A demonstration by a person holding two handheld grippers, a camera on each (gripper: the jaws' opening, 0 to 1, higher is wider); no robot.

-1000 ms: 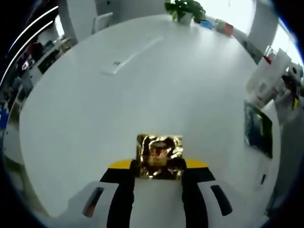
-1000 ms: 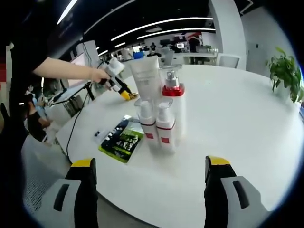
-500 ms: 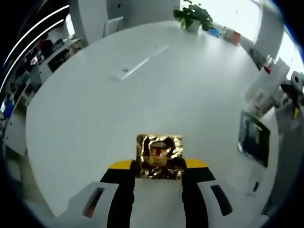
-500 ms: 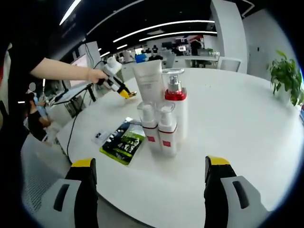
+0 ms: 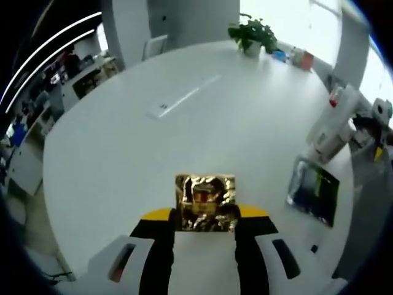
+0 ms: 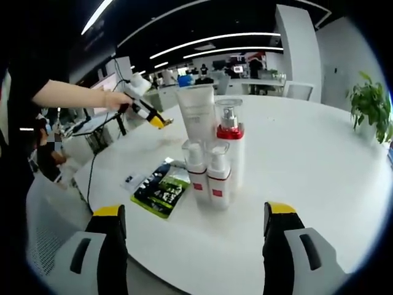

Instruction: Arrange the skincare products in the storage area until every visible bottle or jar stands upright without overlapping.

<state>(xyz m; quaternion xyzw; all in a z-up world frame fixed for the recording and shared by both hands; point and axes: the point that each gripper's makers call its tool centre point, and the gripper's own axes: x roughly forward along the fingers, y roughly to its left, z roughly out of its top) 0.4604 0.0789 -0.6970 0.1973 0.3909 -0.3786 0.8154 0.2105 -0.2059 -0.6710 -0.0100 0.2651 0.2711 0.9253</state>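
In the left gripper view the left gripper [image 5: 206,216] is clenched on a crinkled gold foil packet [image 5: 205,201], pinched between its yellow-tipped jaws and carried above the round white table [image 5: 184,153]. Off to the right of that view lies a flat dark sachet [image 5: 314,198] with green print, and just beyond it the cluster of white bottles [image 5: 331,126] stands near the table's edge, blurred there. Further across the tabletop a long white strip [image 5: 183,96] lies flat, and at the far rim sits a potted plant [image 5: 253,35]. In the right gripper view the right gripper [image 6: 193,236] is released, its two jaws spread wide with nothing between them, low in front of the products. Nearest stand two small white pump bottles [image 6: 210,182] with red labels, upright, side by side and touching; the dark sachet lies flat on the table just to their left, with a small card [image 6: 131,180] beside it. Directly behind the small pair rises a taller white bottle with a red collar [image 6: 231,144] and clear cap, and behind its left a white tube [image 6: 196,115] stands upright, close against the group. Further back, to the left, a person's hand [image 6: 113,99] holds out the other gripper above the table, and a potted plant shows at the far right edge.
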